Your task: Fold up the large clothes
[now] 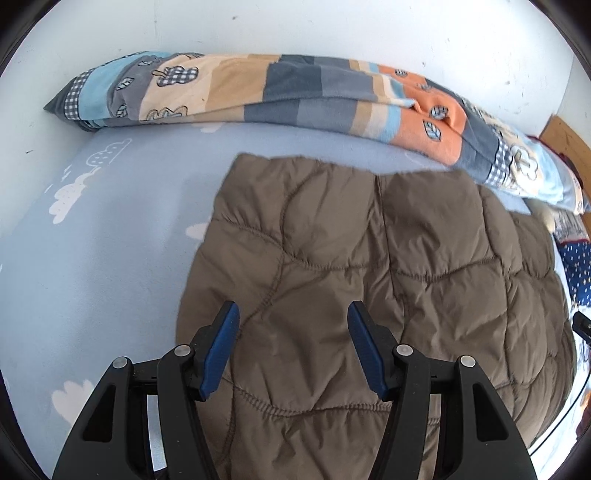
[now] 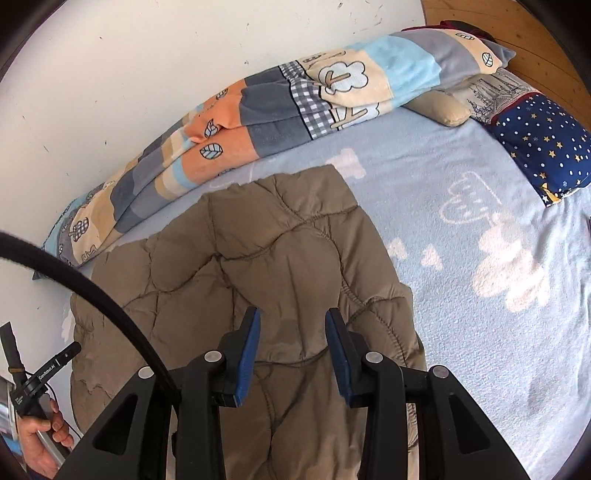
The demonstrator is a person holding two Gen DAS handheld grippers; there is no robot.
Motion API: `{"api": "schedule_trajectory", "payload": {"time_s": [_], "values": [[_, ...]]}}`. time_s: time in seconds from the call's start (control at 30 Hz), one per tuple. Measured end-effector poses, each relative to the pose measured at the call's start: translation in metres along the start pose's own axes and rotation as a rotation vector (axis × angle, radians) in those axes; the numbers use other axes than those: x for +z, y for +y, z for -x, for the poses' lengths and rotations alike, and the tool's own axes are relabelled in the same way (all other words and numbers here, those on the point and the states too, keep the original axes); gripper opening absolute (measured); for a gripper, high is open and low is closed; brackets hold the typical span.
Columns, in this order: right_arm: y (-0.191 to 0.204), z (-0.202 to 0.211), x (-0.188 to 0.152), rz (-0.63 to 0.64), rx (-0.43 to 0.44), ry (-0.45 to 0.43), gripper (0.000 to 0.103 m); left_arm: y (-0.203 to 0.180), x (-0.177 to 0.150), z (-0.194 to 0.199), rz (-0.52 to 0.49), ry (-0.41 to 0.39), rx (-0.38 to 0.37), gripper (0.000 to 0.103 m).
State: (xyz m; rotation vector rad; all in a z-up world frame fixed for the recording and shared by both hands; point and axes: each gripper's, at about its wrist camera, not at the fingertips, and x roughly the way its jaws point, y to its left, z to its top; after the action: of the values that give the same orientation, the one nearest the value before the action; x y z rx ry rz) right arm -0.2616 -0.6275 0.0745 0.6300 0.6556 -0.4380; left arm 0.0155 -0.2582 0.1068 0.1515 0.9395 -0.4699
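A brown quilted jacket (image 1: 369, 266) lies spread flat on the light blue bed sheet (image 1: 110, 240). It also shows in the right wrist view (image 2: 266, 266). My left gripper (image 1: 293, 314) is open and empty, hovering over the jacket's near left part. My right gripper (image 2: 292, 321) is open and empty, hovering over the jacket's near right part, close to its right edge. Nothing sits between either pair of blue pads.
A rolled patchwork blanket (image 1: 280, 92) lies along the white wall (image 1: 295, 26) behind the jacket. A navy star-print pillow (image 2: 535, 147) and a beige cushion (image 2: 439, 107) lie at the head end by a wooden headboard (image 2: 535, 44). A black cable (image 2: 92, 291) crosses the right wrist view.
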Motion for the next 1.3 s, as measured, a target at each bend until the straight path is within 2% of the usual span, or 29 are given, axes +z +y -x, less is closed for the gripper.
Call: {"api": "schedule_trajectory", "payload": {"time_s": [0.17, 0.33, 0.7, 0.9, 1.0, 1.1, 1.2, 1.27, 1.3], "values": [[-0.001, -0.018, -0.009, 0.001, -0.004, 0.078, 0.04, -0.008, -0.008, -0.015, -0.041, 0.04, 0.022, 0.061], [0.0, -0.037, -0.017, 0.023, -0.02, 0.129, 0.043, -0.007, -0.012, -0.023, -0.036, 0.055, 0.017, 0.064], [-0.001, -0.044, -0.02, 0.033, -0.022, 0.147, 0.045, -0.002, -0.011, -0.021, -0.009, 0.057, -0.011, 0.064], [-0.001, -0.04, -0.018, 0.049, -0.007, 0.164, 0.051, 0.012, -0.003, -0.007, 0.019, 0.048, -0.063, 0.064], [-0.003, -0.027, -0.016, 0.061, 0.037, 0.143, 0.058, 0.026, 0.001, 0.002, 0.037, 0.026, -0.065, 0.066], [-0.009, -0.005, -0.012, 0.095, 0.035, 0.07, 0.059, 0.043, 0.004, 0.008, 0.074, 0.01, -0.086, 0.066], [-0.022, 0.01, -0.008, 0.07, 0.054, 0.021, 0.059, 0.054, 0.005, 0.01, 0.102, 0.009, -0.103, 0.066], [-0.028, 0.012, -0.008, 0.047, 0.06, 0.02, 0.048, 0.056, 0.005, 0.011, 0.107, 0.009, -0.122, 0.066], [-0.026, 0.012, -0.01, 0.047, 0.076, 0.027, 0.028, 0.053, 0.005, 0.012, 0.095, 0.011, -0.137, 0.065]]}}
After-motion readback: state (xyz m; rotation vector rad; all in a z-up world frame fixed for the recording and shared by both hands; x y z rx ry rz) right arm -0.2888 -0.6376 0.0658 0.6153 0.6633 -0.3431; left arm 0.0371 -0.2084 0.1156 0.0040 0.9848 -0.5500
